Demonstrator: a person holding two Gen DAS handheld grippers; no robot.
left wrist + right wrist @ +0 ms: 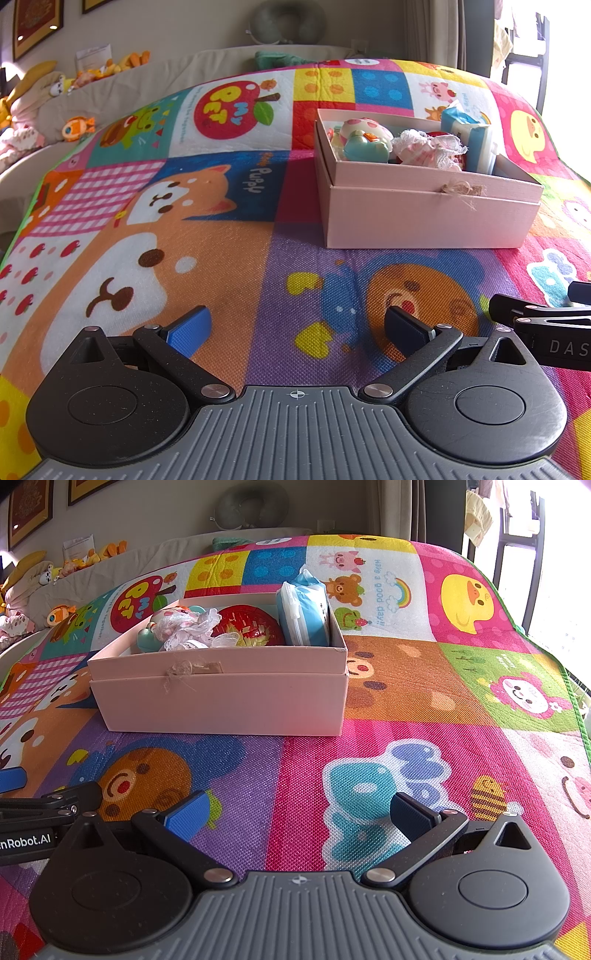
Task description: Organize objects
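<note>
Tools: left tool and right tool both spread apart, holding nothing, over play mat | pink box ahead on mat, holding toys, blue tissue pack upright inside

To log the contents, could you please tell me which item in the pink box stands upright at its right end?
The blue-and-white tissue pack. It stands tall against the pink box's right wall, unlike the round red toy beside it.

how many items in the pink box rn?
5 visible in the pink box: spotted toy, teal toy, lacy pink cloth, red ball, blue wipes pack at the right end. More may be hidden underneath.
</note>
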